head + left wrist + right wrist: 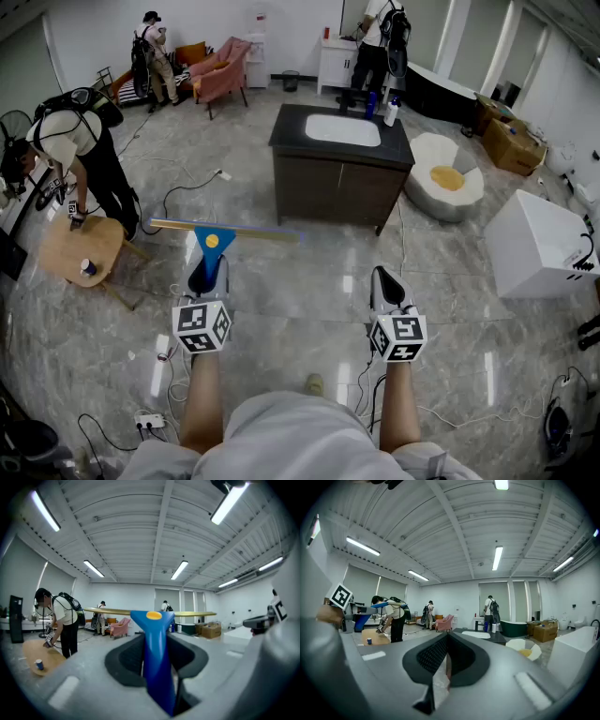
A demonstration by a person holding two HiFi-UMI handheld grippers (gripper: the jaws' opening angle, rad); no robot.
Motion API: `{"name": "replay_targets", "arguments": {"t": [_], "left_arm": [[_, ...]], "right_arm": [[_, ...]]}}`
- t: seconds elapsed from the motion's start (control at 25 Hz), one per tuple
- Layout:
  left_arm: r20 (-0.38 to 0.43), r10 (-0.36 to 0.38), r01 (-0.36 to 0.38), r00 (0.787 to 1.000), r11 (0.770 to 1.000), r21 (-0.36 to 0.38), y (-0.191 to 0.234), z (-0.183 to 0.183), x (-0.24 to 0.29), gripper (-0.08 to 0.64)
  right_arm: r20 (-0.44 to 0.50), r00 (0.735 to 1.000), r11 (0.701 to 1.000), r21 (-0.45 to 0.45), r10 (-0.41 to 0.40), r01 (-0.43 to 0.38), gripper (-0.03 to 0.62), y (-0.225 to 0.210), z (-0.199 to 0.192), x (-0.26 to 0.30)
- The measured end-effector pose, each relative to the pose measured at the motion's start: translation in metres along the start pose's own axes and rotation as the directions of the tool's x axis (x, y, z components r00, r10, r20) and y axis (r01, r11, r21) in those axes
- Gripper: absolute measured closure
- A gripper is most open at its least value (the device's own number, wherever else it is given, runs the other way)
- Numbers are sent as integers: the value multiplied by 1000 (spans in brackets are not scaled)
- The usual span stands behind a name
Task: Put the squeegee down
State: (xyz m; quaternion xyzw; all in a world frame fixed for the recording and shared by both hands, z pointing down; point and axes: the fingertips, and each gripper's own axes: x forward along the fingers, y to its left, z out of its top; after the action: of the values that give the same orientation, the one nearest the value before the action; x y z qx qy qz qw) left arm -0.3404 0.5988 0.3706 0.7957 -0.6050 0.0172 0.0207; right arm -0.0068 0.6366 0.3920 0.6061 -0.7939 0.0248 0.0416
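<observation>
The left tool (207,272) clamps the squeegee (225,232) by its blue handle, blade level for lowering; the right tool (386,284) sits closed, empty.

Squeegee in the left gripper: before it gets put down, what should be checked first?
1. Grip on the squeegee: ok. The left gripper clamps its blue handle.
2. Blade level: ok. It runs roughly level.
3. Right gripper clear: ok. It is shut, empty and off to the side.
4. Bystander clear: ok. The nearest person bends over the wooden table, apart from the blade.
5. Landing spot: cannot tell. Only floor lies below, and the sink cabinet stands farther ahead.
</observation>
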Motion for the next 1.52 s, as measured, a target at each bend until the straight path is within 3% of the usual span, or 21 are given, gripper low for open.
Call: {"name": "replay_targets", "arguments": {"t": [0.88,1.52], "left_arm": [[-15,-3,3,1000,1000,1,-12,-5,20,433],[-25,3,-2,1000,999,32,-91,-16,82,433]], "right_arm": [[17,1000,1000,28,11,-11,589,-18,-4,15],[1,1000,1000,17,16,-16,589,-120,-26,27]]}}
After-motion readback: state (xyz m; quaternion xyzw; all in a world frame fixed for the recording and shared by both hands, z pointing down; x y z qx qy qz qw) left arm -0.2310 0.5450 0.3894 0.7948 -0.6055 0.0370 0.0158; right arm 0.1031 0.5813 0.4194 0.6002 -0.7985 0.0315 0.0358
